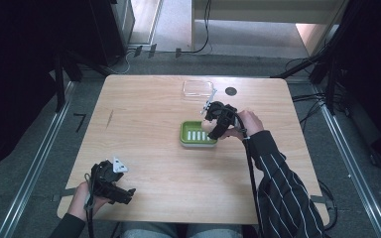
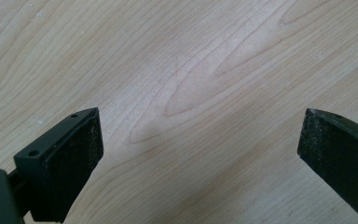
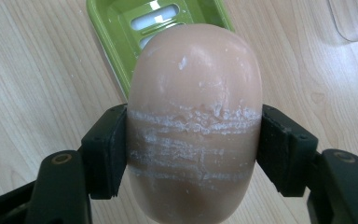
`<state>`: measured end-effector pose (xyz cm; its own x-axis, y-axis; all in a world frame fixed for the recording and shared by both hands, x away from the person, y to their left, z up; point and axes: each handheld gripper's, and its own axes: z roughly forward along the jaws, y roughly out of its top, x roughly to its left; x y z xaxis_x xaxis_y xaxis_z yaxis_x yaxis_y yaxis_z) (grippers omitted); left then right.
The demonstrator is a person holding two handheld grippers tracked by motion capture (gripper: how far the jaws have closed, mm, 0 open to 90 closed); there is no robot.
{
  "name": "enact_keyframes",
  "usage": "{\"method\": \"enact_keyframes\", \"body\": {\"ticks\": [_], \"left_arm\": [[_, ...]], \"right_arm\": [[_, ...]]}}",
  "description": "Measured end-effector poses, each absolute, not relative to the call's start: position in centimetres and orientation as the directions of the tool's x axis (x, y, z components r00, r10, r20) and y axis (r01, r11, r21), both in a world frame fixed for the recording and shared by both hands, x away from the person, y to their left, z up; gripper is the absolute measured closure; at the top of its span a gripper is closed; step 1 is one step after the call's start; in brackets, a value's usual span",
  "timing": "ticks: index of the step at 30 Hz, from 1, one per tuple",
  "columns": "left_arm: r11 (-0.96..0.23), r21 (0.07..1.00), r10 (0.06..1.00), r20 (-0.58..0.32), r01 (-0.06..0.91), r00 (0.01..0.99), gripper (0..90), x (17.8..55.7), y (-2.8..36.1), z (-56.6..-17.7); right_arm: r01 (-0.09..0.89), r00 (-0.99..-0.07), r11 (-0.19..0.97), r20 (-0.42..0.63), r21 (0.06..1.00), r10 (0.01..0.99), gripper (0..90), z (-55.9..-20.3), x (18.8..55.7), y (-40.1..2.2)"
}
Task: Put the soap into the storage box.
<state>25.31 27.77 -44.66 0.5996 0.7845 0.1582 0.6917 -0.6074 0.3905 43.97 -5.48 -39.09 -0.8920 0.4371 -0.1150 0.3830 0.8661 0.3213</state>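
The right tongs (image 3: 193, 140) are clamped on a soap (image 3: 196, 116), a jaw pressed to each side, scuffed white bands running across it. Just beyond the soap lies a green dish (image 3: 107, 32), with a clear lid (image 1: 198, 88) farther off. The left tongs (image 2: 200, 149) hang wide open over bare desk (image 2: 177, 70), well apart from the right pair, gripping nothing

Peach oval soap bar (image 3: 196, 126), surface scored with whitish streaks, clamped across its width above the green slotted soap dish (image 1: 197, 134). Dish lies flat mid-table, toward the right edge.
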Motion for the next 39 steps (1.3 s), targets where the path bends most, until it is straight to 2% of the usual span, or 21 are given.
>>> {"method": "enact_keyframes", "body": {"ticks": [39], "left_arm": [[-0.604, 0.391, 0.788, 0.158, 0.695, 0.596, 0.6, 25.2, 28.0, -44.7]], "right_arm": [[0.297, -0.927, 0.902, -0.134, 0.313, 0.351, 33.1, -41.4, 45.8, -2.6]]}}
